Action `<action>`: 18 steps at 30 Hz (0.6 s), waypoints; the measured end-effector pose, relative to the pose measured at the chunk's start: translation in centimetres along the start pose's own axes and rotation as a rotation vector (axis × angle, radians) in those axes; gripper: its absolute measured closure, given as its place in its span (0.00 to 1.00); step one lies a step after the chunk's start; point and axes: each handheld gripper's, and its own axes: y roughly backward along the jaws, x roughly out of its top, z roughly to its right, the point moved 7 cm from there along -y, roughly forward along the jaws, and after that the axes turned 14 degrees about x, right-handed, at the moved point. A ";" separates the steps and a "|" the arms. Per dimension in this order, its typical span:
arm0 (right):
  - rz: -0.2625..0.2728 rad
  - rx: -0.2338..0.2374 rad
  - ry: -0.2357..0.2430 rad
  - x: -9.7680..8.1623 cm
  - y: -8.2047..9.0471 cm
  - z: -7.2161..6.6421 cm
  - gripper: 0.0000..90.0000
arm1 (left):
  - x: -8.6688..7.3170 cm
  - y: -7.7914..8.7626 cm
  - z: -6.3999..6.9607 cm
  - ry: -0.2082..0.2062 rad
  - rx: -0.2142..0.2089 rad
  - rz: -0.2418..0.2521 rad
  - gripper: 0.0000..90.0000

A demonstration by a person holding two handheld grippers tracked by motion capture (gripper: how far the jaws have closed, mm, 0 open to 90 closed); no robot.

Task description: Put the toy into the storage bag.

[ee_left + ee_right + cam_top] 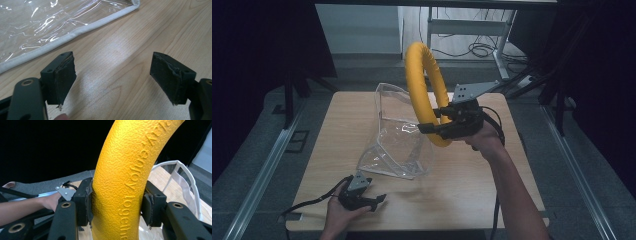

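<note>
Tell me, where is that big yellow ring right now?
In the high view the yellow ring stands upright above the table's far right part, clamped in the right gripper, just right of the clear plastic bag.

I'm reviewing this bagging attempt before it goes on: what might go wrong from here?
The right gripper clamps the yellow ring at its lower arc only, so the tall ring may swing or twist in the pads. The clear bag lies slumped on the table, and the left gripper hangs open beside its white hem, not holding it; the ring could push the bag away rather than enter.
</note>
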 end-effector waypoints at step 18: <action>-0.007 0.051 0.033 1.6 -2.6 -0.9 0.56 | 0.0 0.1 -0.1 -0.010 0.003 0.000 0.23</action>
